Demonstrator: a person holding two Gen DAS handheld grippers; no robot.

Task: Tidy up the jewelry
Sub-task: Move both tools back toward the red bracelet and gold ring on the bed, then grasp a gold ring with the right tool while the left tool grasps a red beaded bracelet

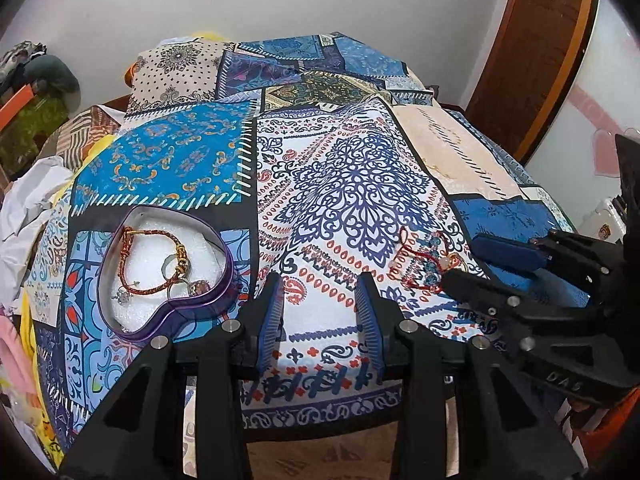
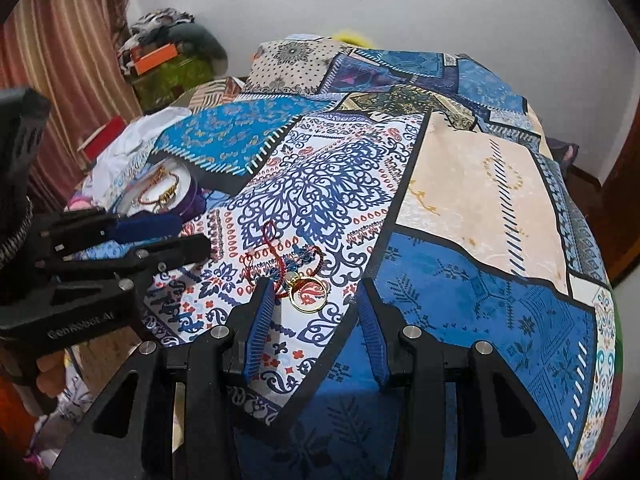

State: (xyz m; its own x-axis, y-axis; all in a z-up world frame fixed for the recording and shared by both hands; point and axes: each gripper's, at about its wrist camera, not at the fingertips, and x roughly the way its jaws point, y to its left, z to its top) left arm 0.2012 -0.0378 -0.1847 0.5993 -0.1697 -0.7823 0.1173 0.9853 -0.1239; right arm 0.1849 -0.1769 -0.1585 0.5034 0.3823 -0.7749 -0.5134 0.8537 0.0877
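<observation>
A purple heart-shaped tin (image 1: 168,320) lined with white foam lies on the patchwork quilt (image 1: 352,184), just left of my left gripper (image 1: 320,286). It holds a red braided bracelet (image 1: 125,264) with gold beads. My left gripper stands open over bare quilt. In the right wrist view a red-and-blue corded bracelet (image 2: 288,262) and a gold ring (image 2: 308,294) lie on the quilt between the fingers of my open right gripper (image 2: 314,292); the pads do not press on them. The same bracelet (image 1: 420,264) shows beside the right gripper (image 1: 464,258). The tin (image 2: 194,200) sits beyond the left gripper (image 2: 180,236).
Crumpled clothes (image 1: 24,200) pile up at the quilt's left side. A wooden door (image 1: 532,60) stands at the far right, and a striped curtain (image 2: 68,60) hangs at the left. The quilt's near edge drops off below both grippers. A hand (image 2: 48,376) holds the left gripper.
</observation>
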